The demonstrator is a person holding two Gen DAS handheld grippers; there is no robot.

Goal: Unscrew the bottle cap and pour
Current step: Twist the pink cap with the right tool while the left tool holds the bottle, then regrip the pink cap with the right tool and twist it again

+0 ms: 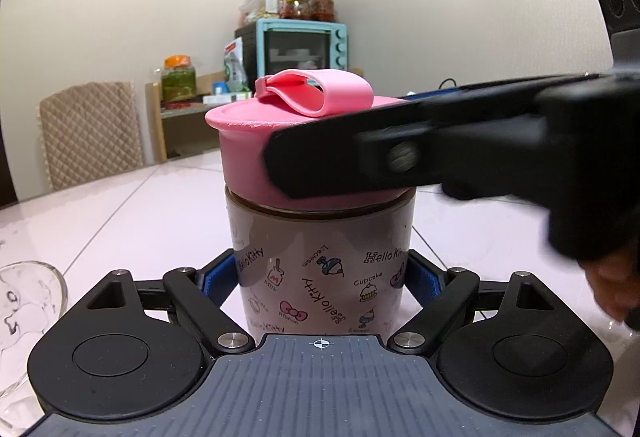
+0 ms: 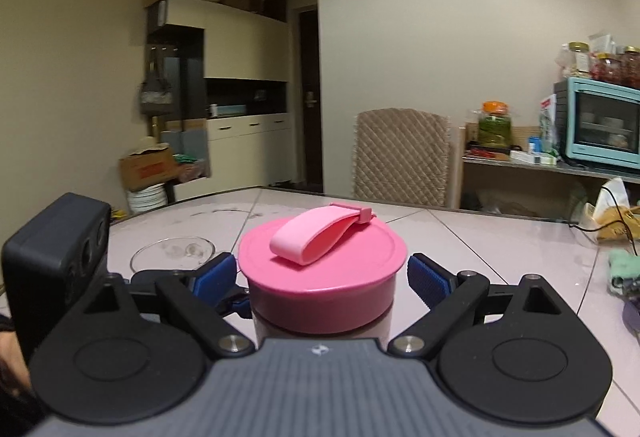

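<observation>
- Left tool point(image 1: 324, 277) clamps the bottle point(image 1: 320, 277) low at frame centre; twisting could spin it.
- Right tool point(image 2: 322, 273) straddles the pink cap point(image 2: 320, 277), pads apart, not gripping; closing off-centre may slip.

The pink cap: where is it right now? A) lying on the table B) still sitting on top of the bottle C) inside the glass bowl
B. The pink cap sits on the bottle, with the right gripper open around it, a small gap showing beside each of its blue fingers.
</observation>
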